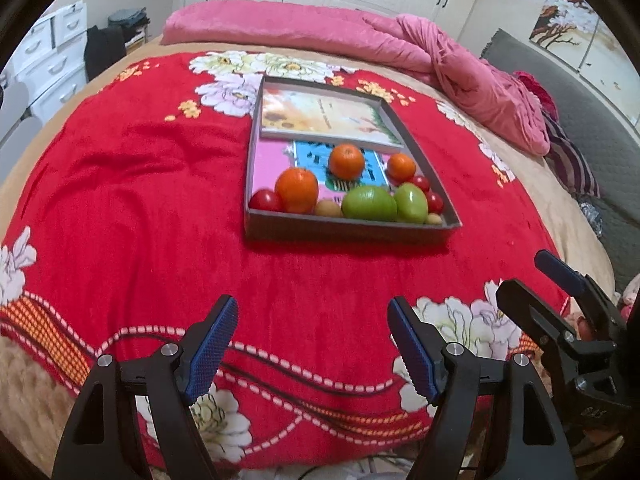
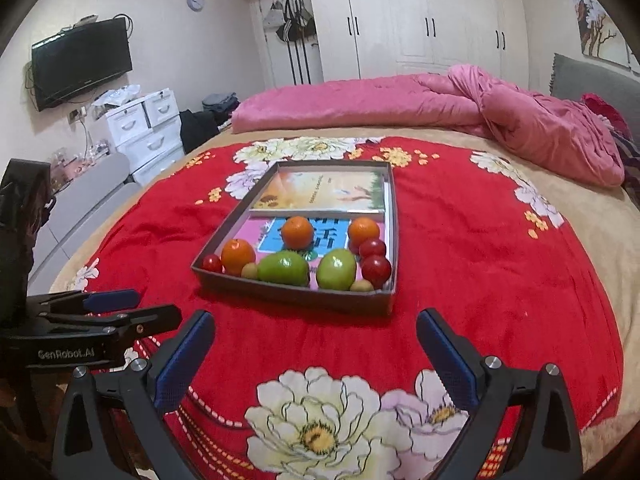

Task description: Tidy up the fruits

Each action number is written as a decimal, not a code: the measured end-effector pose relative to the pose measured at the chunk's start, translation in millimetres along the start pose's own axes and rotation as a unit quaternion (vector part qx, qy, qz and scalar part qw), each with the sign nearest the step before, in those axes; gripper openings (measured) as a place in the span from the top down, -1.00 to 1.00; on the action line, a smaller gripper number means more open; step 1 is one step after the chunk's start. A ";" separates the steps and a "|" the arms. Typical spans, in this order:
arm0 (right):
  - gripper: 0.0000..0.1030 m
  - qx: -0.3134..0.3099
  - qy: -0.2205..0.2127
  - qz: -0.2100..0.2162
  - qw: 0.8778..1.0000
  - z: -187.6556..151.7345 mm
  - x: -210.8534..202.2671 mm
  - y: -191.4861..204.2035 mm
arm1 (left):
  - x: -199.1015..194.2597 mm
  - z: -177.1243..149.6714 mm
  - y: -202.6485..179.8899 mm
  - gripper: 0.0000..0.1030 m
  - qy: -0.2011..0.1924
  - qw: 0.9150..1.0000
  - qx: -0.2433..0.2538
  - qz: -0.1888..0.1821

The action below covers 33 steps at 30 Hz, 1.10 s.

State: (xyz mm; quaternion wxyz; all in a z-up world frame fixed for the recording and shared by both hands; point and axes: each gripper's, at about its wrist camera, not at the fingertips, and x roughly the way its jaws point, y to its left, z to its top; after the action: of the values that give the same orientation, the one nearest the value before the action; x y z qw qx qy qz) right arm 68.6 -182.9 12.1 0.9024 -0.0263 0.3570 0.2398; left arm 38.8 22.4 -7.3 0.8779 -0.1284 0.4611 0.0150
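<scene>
A shallow grey box [image 1: 344, 229] [image 2: 288, 294] lies on the red floral blanket. In its near half are three oranges [image 1: 297, 190] [image 2: 297, 233], two green fruits [image 1: 369, 203] [image 2: 283, 268], several red tomatoes [image 1: 265, 201] [image 2: 376, 270] and two small brownish fruits [image 1: 327, 209] [image 2: 249, 270]. A picture book [image 1: 324, 116] [image 2: 320, 190] fills the far half. My left gripper [image 1: 312, 344] is open and empty, well short of the box. My right gripper [image 2: 316, 354] is open and empty, also short of the box. Each shows at the edge of the other's view.
The red blanket [image 1: 140, 200] covers a bed. A rolled pink quilt [image 1: 360, 36] [image 2: 440, 104] lies along the far side. White drawers [image 2: 144, 128] and a wall TV [image 2: 80, 60] stand to the left, wardrobes behind.
</scene>
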 end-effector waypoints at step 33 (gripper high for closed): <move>-0.97 0.006 0.011 -0.008 1.000 -10.0 -0.3 -0.6 | -2.3 -1.3 -8.5 -0.52 -0.010 1.000 0.008 -0.003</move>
State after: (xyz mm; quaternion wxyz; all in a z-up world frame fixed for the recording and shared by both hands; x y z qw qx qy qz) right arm 62.4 -185.7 4.8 0.9005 -0.0262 0.3680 0.2302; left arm 37.7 14.1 -4.3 0.8835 -0.1223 0.4520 0.0096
